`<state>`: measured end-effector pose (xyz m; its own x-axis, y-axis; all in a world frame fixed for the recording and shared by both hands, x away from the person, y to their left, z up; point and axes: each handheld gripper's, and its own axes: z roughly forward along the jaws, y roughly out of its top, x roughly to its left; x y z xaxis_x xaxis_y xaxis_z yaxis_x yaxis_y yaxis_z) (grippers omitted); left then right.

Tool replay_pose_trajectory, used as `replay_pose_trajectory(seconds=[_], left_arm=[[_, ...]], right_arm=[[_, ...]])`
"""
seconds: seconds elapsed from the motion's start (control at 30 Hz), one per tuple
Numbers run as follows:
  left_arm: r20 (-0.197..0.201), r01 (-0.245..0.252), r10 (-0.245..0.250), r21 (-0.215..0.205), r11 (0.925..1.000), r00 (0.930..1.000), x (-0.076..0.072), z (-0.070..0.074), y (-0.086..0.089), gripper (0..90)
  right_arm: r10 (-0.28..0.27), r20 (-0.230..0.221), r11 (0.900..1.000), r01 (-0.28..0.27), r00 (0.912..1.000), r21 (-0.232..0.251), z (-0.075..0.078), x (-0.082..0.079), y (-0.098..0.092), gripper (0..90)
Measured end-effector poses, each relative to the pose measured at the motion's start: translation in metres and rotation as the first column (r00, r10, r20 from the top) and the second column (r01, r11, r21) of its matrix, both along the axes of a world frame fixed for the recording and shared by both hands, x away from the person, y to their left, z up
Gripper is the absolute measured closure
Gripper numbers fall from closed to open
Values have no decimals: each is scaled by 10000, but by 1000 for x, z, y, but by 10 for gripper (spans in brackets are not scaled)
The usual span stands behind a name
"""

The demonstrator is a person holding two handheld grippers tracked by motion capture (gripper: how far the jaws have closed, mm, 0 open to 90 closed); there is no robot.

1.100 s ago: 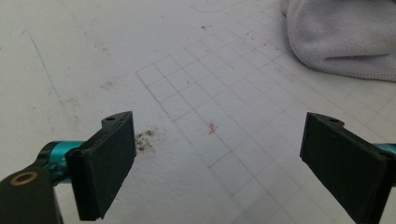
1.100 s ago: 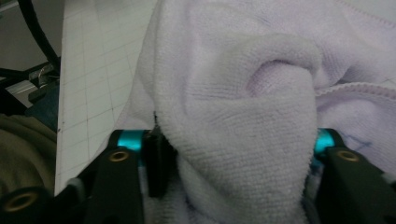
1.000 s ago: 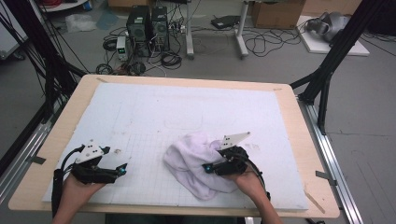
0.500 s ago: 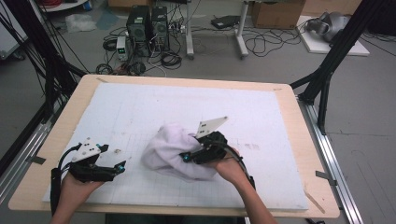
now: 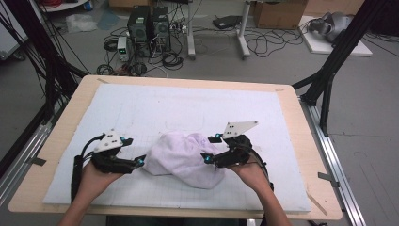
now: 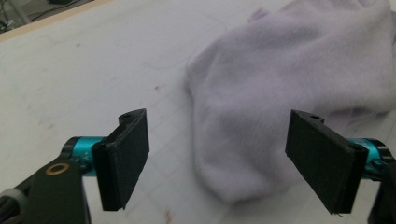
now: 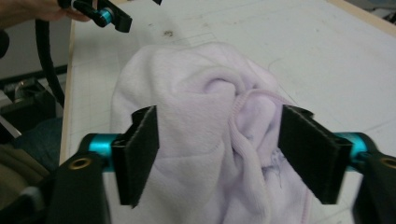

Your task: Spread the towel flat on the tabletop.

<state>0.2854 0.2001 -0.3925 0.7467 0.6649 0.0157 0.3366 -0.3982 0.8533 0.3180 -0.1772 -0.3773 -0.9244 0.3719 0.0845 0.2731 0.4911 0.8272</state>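
Since the earlier frames, the crumpled pale lilac cloth (image 5: 184,159) has been dragged leftward across the white mat (image 5: 188,108), from the right part of the table (image 5: 301,141) to near its middle, and the left gripper (image 5: 139,161) has been brought in to meet it. The cloth is now bunched in a heap between the two grippers, resting on the mat near the front edge.

The right gripper (image 5: 207,157) is held over the cloth's right side. Its jaws have just been opening, and in the right gripper view its pads (image 7: 140,149) are seen spread, with a folded hem between them but apparently not pinched; the fabric seems to have been let go so that a better hold can be taken.

The left gripper's jaws have just been closing a little, yet its pads (image 6: 126,154) are seen wide apart, with the cloth's rounded edge (image 6: 261,135) lying beyond them, untouched. Probably this approach is made so an edge can be caught and the heap spread flat.
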Motion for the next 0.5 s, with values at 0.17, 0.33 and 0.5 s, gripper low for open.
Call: replay_pose_trajectory(seconds=[0.17, 0.33, 0.5], left_arm=[[-821, 1198, -1179, 179, 9926, 9896, 25, -13, -36, 356], [-1458, 2433, -2298, 822, 9665, 9623, 29, -30, -50, 778], [-1537, 2605, -2483, 648, 9633, 9564, 15, -24, -32, 867]], right_arm=[[760, -469, 9916, -804, 9960, -1016, -32, 0, 14, 630], [681, -675, 9930, -742, 9954, -915, -40, -4, 1, 775], [857, -552, 9925, -901, 9948, -829, -34, -22, -5, 786]])
